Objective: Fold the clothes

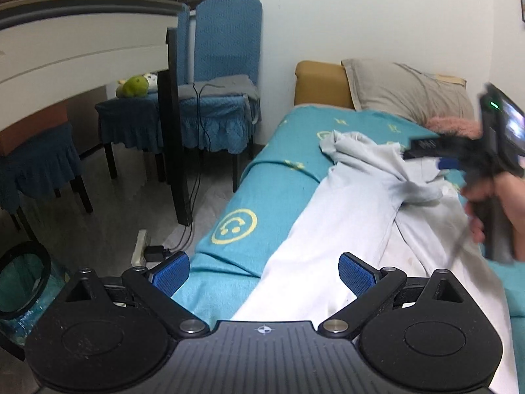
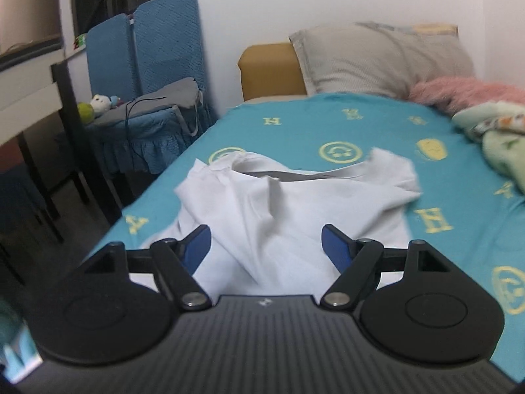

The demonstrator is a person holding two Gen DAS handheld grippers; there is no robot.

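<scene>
The teal bedspread [image 2: 377, 124] is largely covered at its near end by a white garment [image 2: 279, 203], long axis running toward the pillow [image 2: 377, 59]. The right gripper [image 2: 265, 246], jaws wide and empty, is nearer its bunched far end; the left gripper [image 1: 264, 272] is likewise parted, holding nothing.

Both wrist views low over bed [image 1: 236, 197]

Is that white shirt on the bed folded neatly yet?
Not yet. The white shirt lies rumpled on the teal blanket, collar bunched, one sleeve sticking out.
</scene>
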